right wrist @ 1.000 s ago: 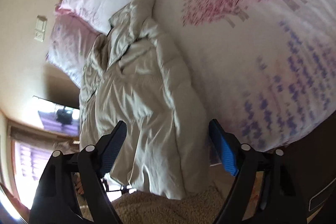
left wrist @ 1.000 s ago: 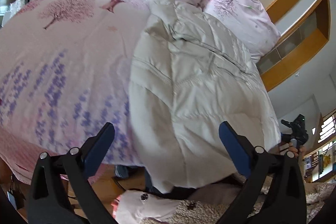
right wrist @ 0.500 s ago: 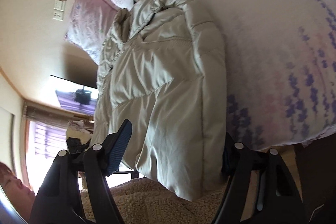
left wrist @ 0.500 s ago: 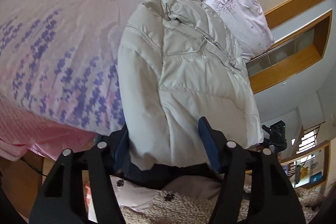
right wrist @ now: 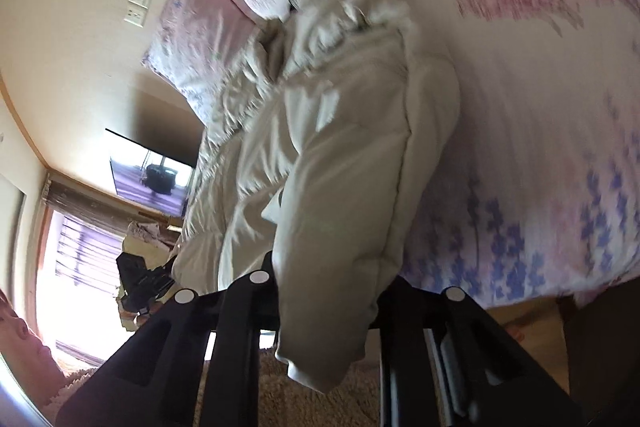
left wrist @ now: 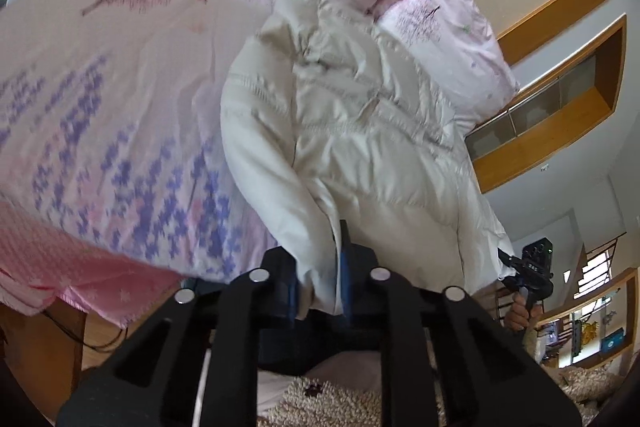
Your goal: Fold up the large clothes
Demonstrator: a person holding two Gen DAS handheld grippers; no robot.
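Note:
A cream puffy jacket lies lengthwise on a bed, collar toward the pillows, its hem hanging over the near edge. My left gripper is closing, and its blue pads pinch one hem corner. In the right wrist view the jacket drapes toward me. My right gripper is closing on the other hem corner, where bunched fabric hides its pads. Each view shows the other gripper small at the jacket's far corner: the right one and the left one.
The bed has a pink and white duvet printed with trees and purple flowers. Pillows lie at its head. A wooden wall shelf, a wall screen and a bright window stand beyond. The person's fuzzy beige clothing fills the bottom.
Both grippers went from wide open around the hem to closed on it. The jacket's lower edge is now bunched and drawn up toward both cameras.

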